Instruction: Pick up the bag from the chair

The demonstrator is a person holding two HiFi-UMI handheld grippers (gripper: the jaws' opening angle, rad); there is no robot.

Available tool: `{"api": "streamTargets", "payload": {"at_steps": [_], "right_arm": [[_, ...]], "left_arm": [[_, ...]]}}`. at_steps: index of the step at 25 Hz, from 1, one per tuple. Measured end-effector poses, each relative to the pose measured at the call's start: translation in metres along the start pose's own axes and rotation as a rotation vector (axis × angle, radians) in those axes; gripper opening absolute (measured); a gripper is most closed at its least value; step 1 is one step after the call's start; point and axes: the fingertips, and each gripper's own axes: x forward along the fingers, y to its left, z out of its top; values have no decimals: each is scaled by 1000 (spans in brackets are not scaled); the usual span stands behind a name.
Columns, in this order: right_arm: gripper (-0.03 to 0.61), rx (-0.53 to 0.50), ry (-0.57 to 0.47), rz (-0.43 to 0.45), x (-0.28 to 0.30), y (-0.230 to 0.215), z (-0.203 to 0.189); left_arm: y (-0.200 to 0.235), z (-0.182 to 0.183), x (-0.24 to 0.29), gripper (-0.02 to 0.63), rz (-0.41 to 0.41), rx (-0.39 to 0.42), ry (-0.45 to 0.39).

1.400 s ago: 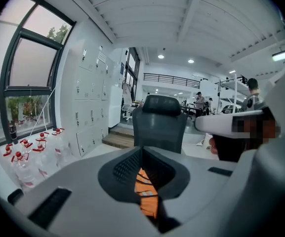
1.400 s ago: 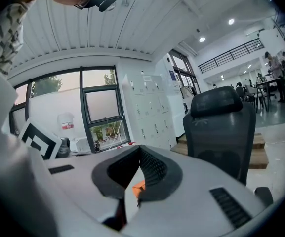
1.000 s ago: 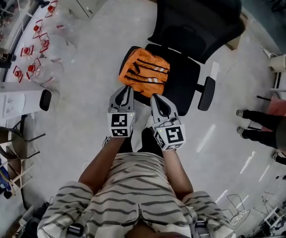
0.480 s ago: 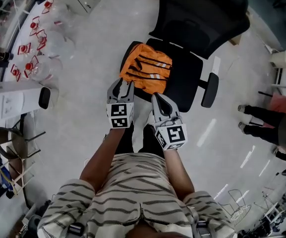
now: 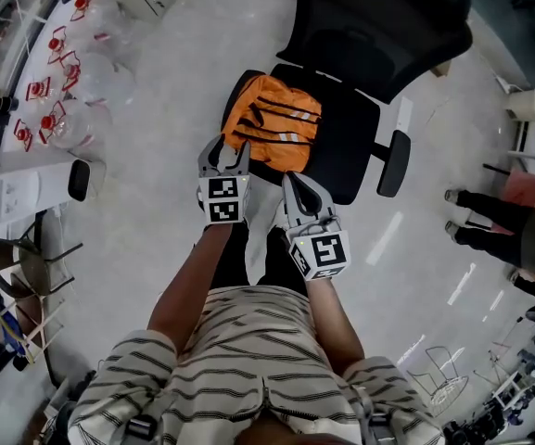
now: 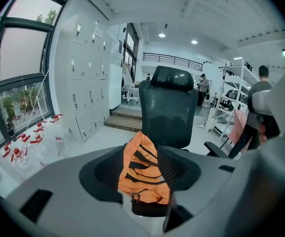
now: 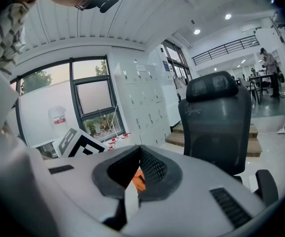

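Note:
An orange bag [image 5: 272, 123] with black straps lies on the front left of the seat of a black office chair [image 5: 346, 142]. My left gripper [image 5: 227, 149] is open, its tips just short of the bag's near edge and not touching it. Through its jaws the left gripper view shows the bag [image 6: 143, 172] against the chair back [image 6: 169, 112]. My right gripper [image 5: 290, 182] hangs a little lower, in front of the seat edge, with its jaws nearly together and empty. A sliver of bag [image 7: 138, 181] shows through them.
Clear bottles with red caps [image 5: 58, 91] stand on the floor at left, beside a white unit [image 5: 7, 188]. A person's legs [image 5: 485, 230] are at right. The chair's armrest [image 5: 392, 163] juts out to the right. Grey lockers [image 6: 90, 83] line the wall.
My left gripper has moved forward towards the bag and its jaws have spread wider. The right gripper has stayed where it was.

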Motion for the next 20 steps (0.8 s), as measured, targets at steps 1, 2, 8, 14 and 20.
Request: {"api": "streamTargets", "payload": {"at_steps": [1,2,8,14,20], "right_arm": [[18,1,2,-2,0,-1,-1],[18,3,4,-4,0,-2,-2],[18,11,17,-13,3,-7,-8],[18,18,32,-17,8,-8,-15],[18,30,43,-27,12,-12,-19]], "left_arm": [[1,-2,3,209,2,4,13],[2,-4,7,212,3,5,25],[15,-11,28,216,21,-8,48],[22,-24,46,229,15,6,86],[28,-36,65,235,-4,9,142]]}}
